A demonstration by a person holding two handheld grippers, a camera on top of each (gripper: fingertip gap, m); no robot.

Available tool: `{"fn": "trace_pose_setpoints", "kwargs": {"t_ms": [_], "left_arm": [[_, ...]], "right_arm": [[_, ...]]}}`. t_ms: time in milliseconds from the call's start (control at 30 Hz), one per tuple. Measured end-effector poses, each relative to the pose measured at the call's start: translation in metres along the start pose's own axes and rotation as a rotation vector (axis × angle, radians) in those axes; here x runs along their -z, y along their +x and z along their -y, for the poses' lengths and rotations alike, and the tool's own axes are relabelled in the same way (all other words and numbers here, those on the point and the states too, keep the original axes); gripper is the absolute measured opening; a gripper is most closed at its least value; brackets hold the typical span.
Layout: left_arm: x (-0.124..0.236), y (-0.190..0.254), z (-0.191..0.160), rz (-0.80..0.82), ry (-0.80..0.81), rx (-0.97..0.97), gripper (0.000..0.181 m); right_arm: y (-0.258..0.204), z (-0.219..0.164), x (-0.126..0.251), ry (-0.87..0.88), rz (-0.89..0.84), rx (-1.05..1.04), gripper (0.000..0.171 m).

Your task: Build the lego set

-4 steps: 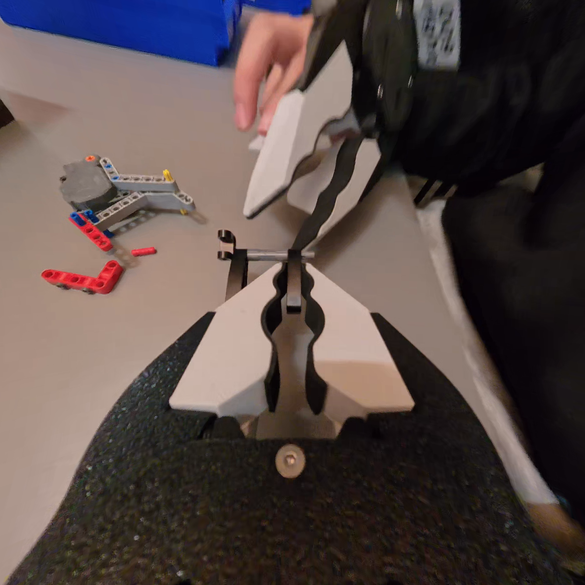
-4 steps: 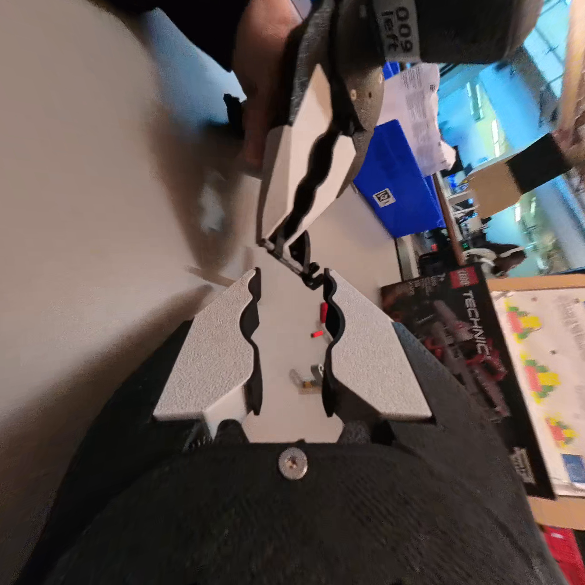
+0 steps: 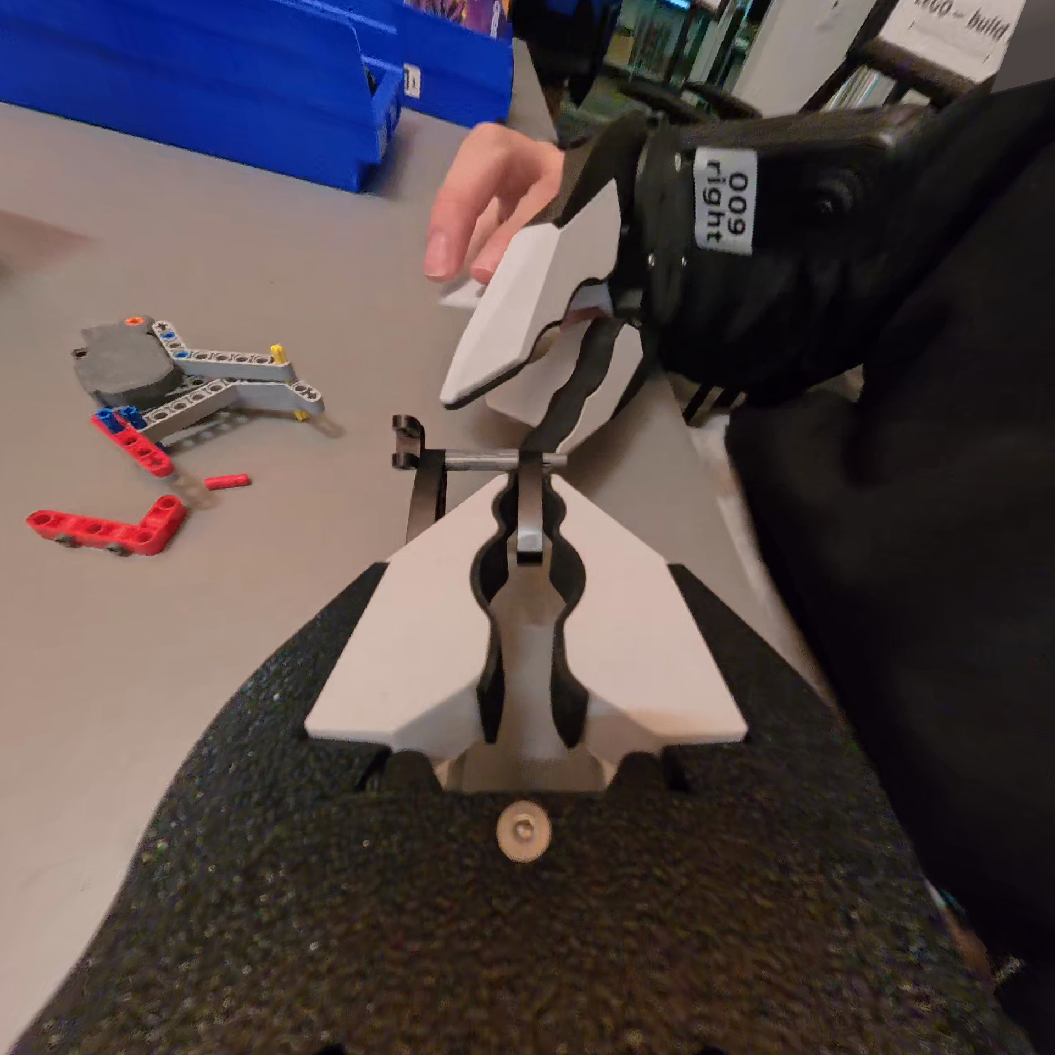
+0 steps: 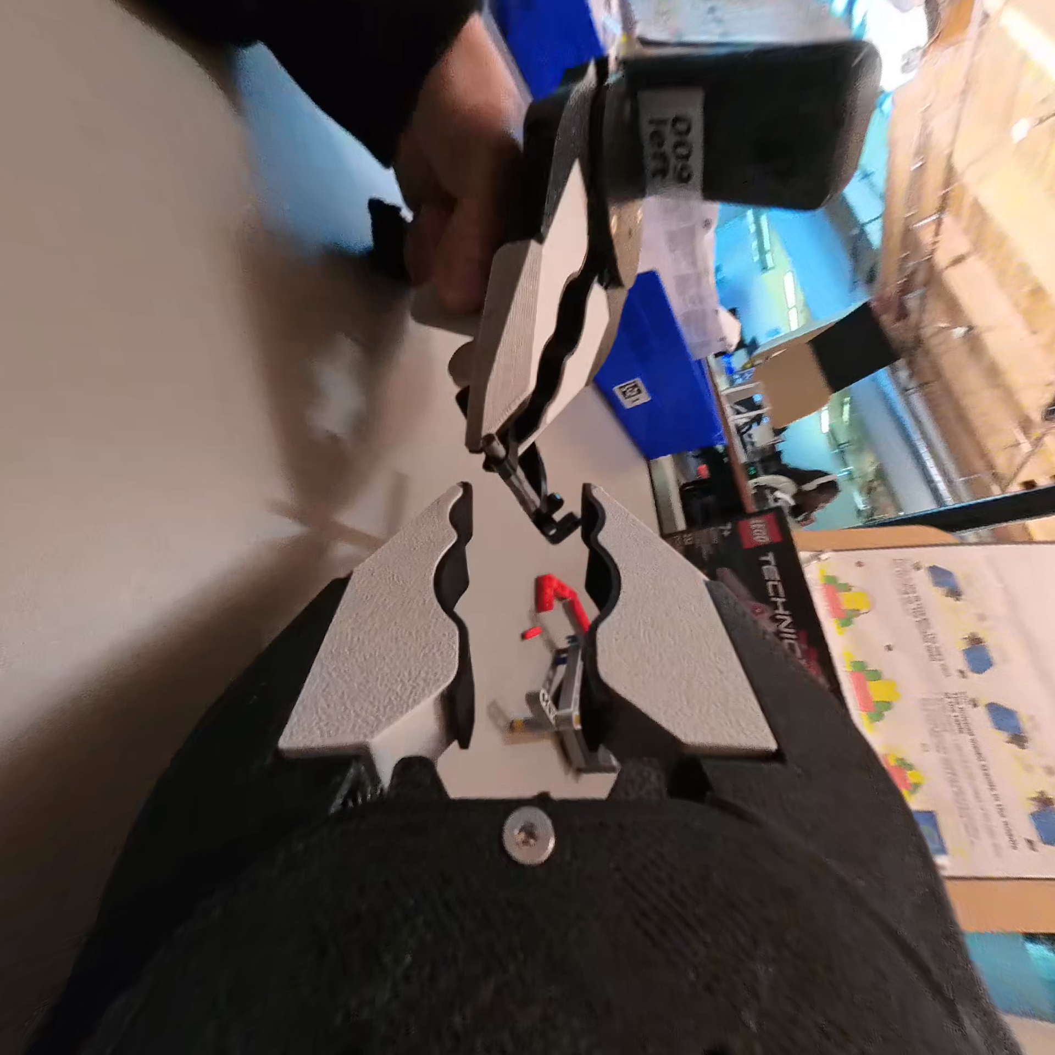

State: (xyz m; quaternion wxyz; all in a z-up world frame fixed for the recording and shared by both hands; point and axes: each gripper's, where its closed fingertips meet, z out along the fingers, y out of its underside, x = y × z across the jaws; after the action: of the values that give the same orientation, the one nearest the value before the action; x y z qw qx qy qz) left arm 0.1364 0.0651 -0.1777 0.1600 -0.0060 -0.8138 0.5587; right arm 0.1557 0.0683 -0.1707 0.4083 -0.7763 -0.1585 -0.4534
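Observation:
My left gripper [image 3: 528,484] is shut on a small black Lego part [image 3: 528,522] that carries a grey axle [image 3: 485,458], with a black connector [image 3: 408,439] at the axle's left end. It holds the part above the table. My right gripper [image 4: 525,498] is open and empty. The held axle part [image 4: 528,496] sits between its fingertips, nearer the right one; I cannot tell if they touch. In the left wrist view the right gripper [image 3: 496,394] hovers just beyond the axle. A grey beam assembly [image 3: 200,377] with a dark grey block lies on the table at the left.
A red L-shaped beam [image 3: 108,528] and a red pin [image 3: 228,481] lie near the assembly. Blue bins [image 3: 228,85] stand at the table's far edge. A Lego box [image 4: 765,599] and a printed instruction sheet [image 4: 942,685] lie to the right. A person's hand [image 3: 485,200] holds the right gripper. My two grippers' fingertips are within a few centimetres of each other.
Both views have shifted slightly. The left gripper still holds the axle part and the right gripper stays open around it.

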Motion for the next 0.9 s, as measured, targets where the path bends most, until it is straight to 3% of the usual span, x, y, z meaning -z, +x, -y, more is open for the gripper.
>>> {"fn": "trace_pose_setpoints", "kwargs": {"t_ms": [133, 200, 500, 667, 800, 867, 900], "left_arm": [[0.003, 0.008, 0.004, -0.047, 0.031, -0.017, 0.006], [0.007, 0.012, 0.007, -0.074, 0.064, -0.019, 0.006], [0.007, 0.013, 0.004, -0.061, 0.045, -0.034, 0.006], [0.002, 0.004, -0.013, -0.012, -0.073, -0.014, 0.006], [0.002, 0.001, -0.015, 0.019, -0.093, -0.026, 0.006], [0.0, 0.018, -0.014, -0.079, -0.086, -0.077, 0.006], [-0.003, 0.036, -0.003, -0.16, -0.013, -0.125, 0.006]], "right_arm": [[0.005, 0.01, -0.002, 0.016, -0.06, 0.053, 0.024], [0.001, 0.014, -0.003, 0.023, -0.062, 0.108, 0.007], [-0.001, 0.013, -0.01, -0.003, -0.104, 0.165, 0.005], [-0.013, -0.001, -0.018, -0.101, -0.1, 0.322, 0.005], [-0.015, -0.006, -0.022, -0.088, -0.072, 0.278, 0.005], [-0.016, -0.018, -0.026, -0.141, -0.049, 0.254, 0.005], [-0.014, -0.048, -0.026, -0.289, -0.023, 0.264, 0.005]]}}
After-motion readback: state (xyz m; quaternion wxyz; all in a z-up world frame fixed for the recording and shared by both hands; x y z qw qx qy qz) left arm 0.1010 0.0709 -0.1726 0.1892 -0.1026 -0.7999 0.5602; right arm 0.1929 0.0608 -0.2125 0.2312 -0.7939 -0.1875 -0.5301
